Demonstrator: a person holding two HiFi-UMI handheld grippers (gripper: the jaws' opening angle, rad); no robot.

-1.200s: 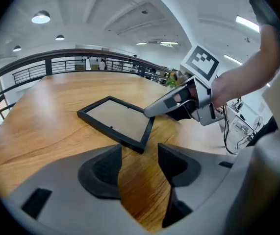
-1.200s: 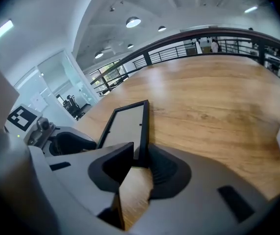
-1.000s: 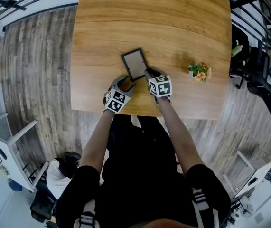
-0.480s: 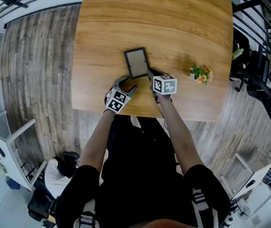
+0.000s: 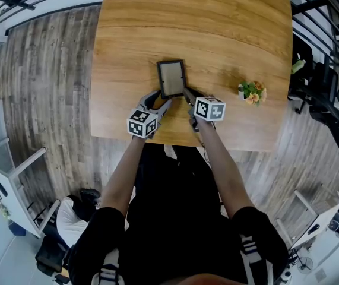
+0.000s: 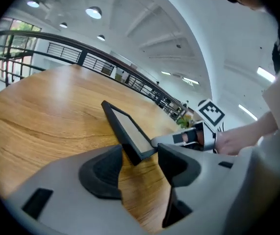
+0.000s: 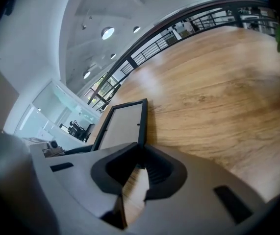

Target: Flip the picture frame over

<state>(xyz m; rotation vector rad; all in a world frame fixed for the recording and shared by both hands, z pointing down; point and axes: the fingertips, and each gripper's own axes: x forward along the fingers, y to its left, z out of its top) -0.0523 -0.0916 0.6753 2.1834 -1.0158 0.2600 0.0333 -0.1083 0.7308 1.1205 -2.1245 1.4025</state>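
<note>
Gripping just one corner: is that what the right gripper is doing with the picture frame?

Yes. Its jaws are pinched to a narrow slit on the frame's dark rim at the 5 o'clock corner. My guess is that a corner hold gives a pivot for turning the frame over.

And the left gripper?

It sits at the 7 o'clock corner. Its jaws stand well apart, with that corner poking in between the pads. I see no clamp there, so it looks like a guide, or a second grip in waiting.

Where does the frame lie?

On the wooden table, about the middle and toward the person's edge, pale panel up. Whether its near edge is off the wood, I cannot tell. A small potted plant stands at 3 o'clock from it, well apart, so the flip should have room.
</note>
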